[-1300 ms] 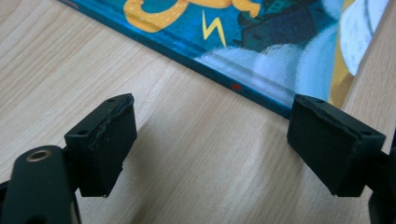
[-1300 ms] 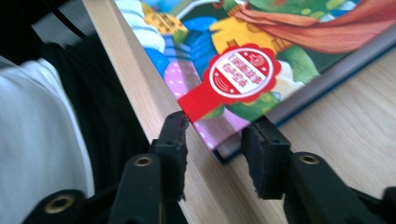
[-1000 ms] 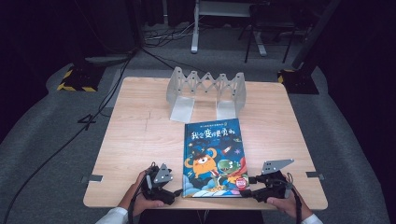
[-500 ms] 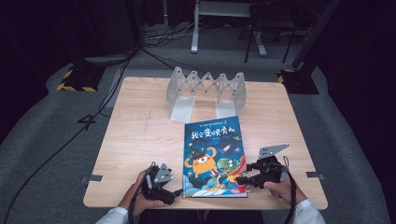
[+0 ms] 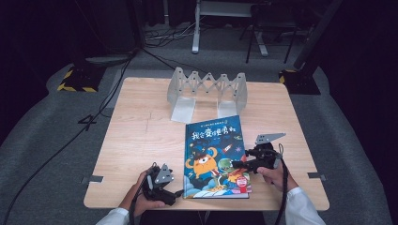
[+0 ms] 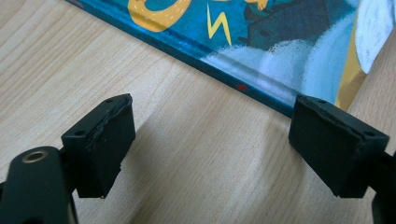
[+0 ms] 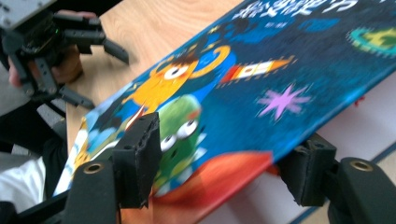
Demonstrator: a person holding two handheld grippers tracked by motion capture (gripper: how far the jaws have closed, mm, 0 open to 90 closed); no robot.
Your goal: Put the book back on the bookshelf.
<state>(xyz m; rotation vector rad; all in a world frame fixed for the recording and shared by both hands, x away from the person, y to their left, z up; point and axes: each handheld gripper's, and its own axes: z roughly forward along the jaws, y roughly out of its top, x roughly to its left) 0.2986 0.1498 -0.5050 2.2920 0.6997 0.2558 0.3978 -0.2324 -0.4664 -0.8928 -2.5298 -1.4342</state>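
A blue picture book with cartoon monsters lies flat on the wooden table. My right gripper is at the book's right edge, open, its jaws straddling the front cover. In the right gripper view the cover slants between the two jaws of the right gripper, lifted a little off a white page. My left gripper rests open on the table by the book's near left corner. In the left gripper view the left gripper has bare wood between its jaws, with the book's edge just beyond.
A grey zigzag folding book stand stands at the back middle of the table. Bare wood stretches left of the book. The table's front edge runs just below both hands. The left gripper shows far off in the right gripper view.
My right gripper has moved forward and left from the table's front right onto the book's right edge, and the cover now sits between its jaws. The left gripper has stayed put.
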